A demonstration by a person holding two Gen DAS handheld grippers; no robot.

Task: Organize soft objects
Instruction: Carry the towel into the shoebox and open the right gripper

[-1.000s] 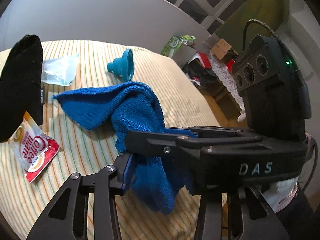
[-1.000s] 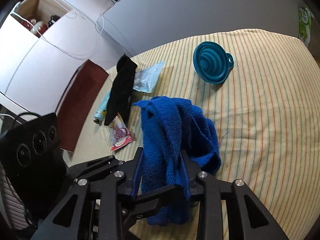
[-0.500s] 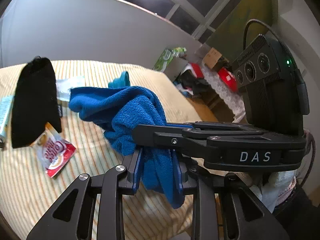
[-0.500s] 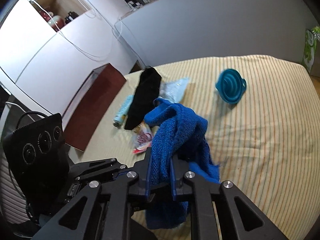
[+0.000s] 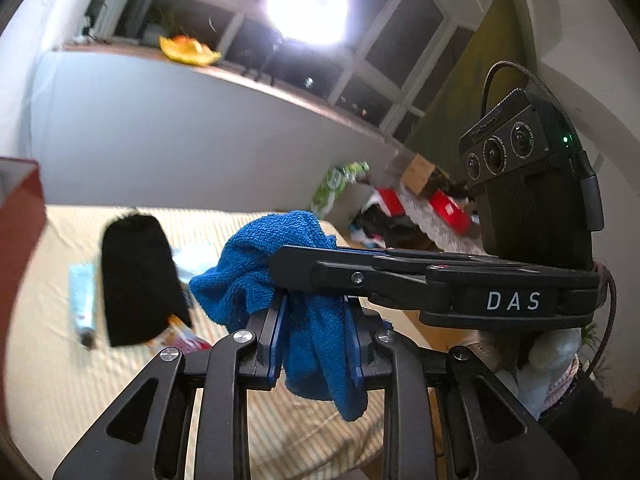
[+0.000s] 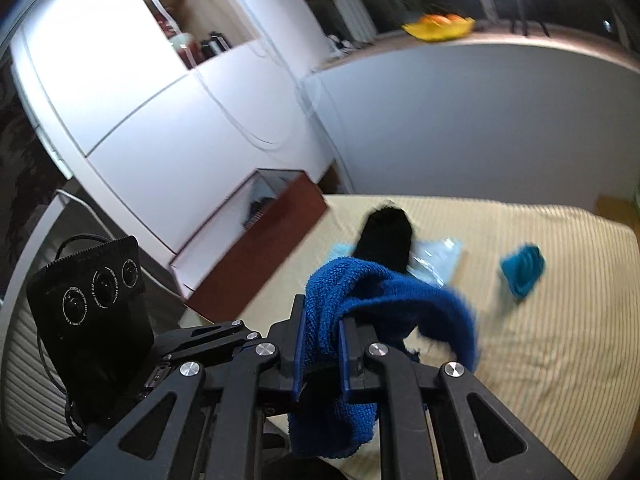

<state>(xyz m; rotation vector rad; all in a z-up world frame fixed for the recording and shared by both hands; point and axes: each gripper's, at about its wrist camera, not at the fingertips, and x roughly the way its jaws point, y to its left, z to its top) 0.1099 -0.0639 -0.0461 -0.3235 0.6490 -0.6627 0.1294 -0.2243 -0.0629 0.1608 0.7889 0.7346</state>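
Left wrist view: my left tongs [image 5: 316, 340] pinch one blue towel [image 5: 256, 264], lifted clear above the striped bed [image 5: 48, 380]; my right tongs [image 5: 304, 258], marked "DAS", clamp it too. One black sock [image 5: 136, 280] lies near the bed's left edge, one teal funnel [image 6: 522, 270] in open room rightward.

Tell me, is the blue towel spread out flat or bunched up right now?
Bunched up. The blue towel hangs in crumpled folds, pinched by both the left gripper and the right gripper, clear of the striped bed.
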